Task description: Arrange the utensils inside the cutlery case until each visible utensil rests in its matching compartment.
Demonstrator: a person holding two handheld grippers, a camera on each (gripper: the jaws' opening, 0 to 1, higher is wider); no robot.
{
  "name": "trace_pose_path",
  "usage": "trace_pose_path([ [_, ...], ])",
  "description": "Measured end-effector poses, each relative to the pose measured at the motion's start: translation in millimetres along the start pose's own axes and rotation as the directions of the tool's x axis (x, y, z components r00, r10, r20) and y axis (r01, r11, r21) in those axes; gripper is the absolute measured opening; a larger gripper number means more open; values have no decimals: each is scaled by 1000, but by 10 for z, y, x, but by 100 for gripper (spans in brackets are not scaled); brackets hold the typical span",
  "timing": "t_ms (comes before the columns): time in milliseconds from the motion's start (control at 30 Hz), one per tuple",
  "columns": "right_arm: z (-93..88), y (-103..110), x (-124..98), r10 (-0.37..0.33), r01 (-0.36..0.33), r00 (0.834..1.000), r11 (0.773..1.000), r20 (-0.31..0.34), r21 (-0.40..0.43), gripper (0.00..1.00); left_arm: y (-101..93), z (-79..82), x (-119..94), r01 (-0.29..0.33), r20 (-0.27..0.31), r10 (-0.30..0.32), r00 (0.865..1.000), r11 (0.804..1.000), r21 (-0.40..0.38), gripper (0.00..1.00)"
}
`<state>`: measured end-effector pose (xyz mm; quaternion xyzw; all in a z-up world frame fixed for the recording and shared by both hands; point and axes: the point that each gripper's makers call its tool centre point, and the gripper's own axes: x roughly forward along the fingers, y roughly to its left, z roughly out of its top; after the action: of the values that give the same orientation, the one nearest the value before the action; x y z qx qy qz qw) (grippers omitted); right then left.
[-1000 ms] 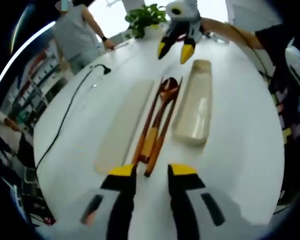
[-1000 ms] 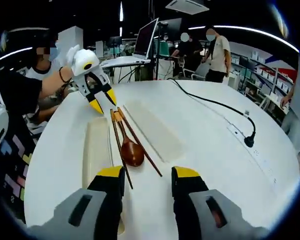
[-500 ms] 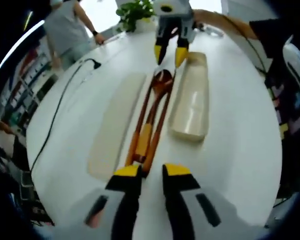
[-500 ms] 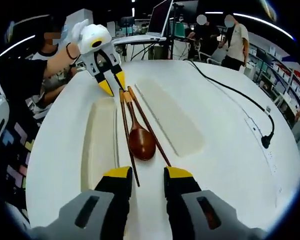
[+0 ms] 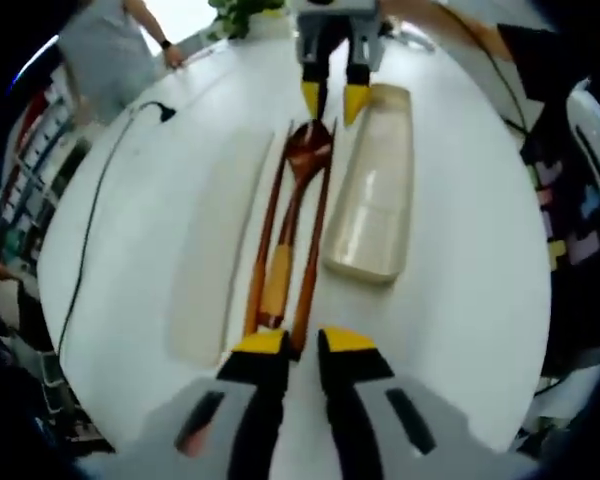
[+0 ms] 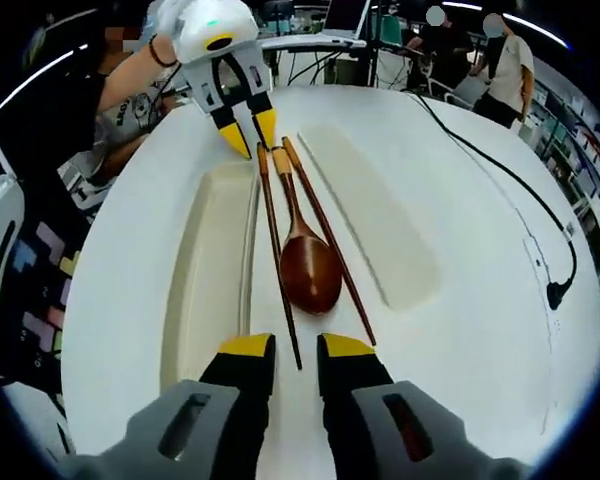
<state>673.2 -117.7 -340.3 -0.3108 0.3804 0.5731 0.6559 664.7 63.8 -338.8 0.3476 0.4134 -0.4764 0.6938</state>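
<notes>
While the white round table (image 5: 460,300) was viewed along the left gripper (image 5: 292,342), that gripper's yellow-tipped jaws were seen narrowly parted just beside the handle ends of the utensils, with nothing held between them. Just beyond lay a dark brown wooden spoon with a yellow-banded handle (image 5: 292,215), flanked by a pair of long brown wooden chopsticks (image 5: 316,235), all resting on the bare table. To one side of them the beige, shallow, oblong cutlery case (image 5: 375,195) was noted, open and with no utensil seen in it; to the other side a flat pale lid (image 5: 212,250) was lying. At the far end, the right gripper (image 5: 330,97) was seen poised over the spoon bowl.

From the right gripper view, the right gripper's (image 6: 285,347) jaws were likewise narrowly parted and held nothing, near the spoon bowl (image 6: 310,272) and the chopstick (image 6: 280,270) tips. The case (image 6: 215,270) lay just beside the chopsticks, the lid (image 6: 365,205) beyond the utensils. The left gripper (image 6: 248,130) was at the handle ends.

The step was judged to be the approach before a first pick-up, both ends being addressed. A closing of the jaws on one utensil and a lift sideways into the case would be called for next.
</notes>
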Motion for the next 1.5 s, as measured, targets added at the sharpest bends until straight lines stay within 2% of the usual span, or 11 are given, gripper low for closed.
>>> trace_pose_path([
  [133, -10, -32, 3, 3, -4, 999, 1000, -43, -24, 12, 8, 12, 9, 28, -13, -29, 1000, 999, -31, 12],
  [233, -13, -41, 8, 7, -16, 996, 994, -84, -109, 9, 3, 37, 21, 42, -20, -43, 999, 998, -36, 12],
  [467, 16, 8, 51, 10, -41, 984, 985, -179, -170, 1, -15, 98, 62, 81, -54, -80, 995, 997, 3, 7],
  [567, 18, 21, 47, -6, -48, 976, 969, -216, -243, 1, -18, 97, 68, 91, -67, -91, 994, 996, -10, 7],
  [800, 4, 27, 42, -23, -26, 967, 982, -253, -189, 0, -64, 95, 83, 63, -140, -57, 989, 997, 36, 7],
  [900, 0, 32, 39, -17, -30, 969, 982, -245, -188, 0, -62, 89, 80, 75, -150, -63, 987, 994, 74, 7],
  [1000, -8, 32, 32, -48, 12, 959, 991, -278, -131, 0, -73, 81, 71, 79, -145, -64, 987, 992, 100, 6],
  [1133, 4, 49, 38, -87, 9, 942, 972, -325, -234, 0, -70, 74, 59, 53, -147, -36, 988, 992, 116, 6],
  [1200, 7, 60, 36, -69, -10, 937, 975, -344, -223, 0, -60, 72, 51, 49, -148, -30, 989, 991, 125, 6],
  [1233, -26, 141, 17, -16, -63, 923, 980, -386, -190, 0, -51, 83, 52, 53, -148, -35, 988, 991, 122, 6],
  [1500, 43, 168, 6, -55, -35, 921, 975, -386, -221, 0, -103, 55, -58, 59, -178, -32, 983, 988, 146, 6],
])
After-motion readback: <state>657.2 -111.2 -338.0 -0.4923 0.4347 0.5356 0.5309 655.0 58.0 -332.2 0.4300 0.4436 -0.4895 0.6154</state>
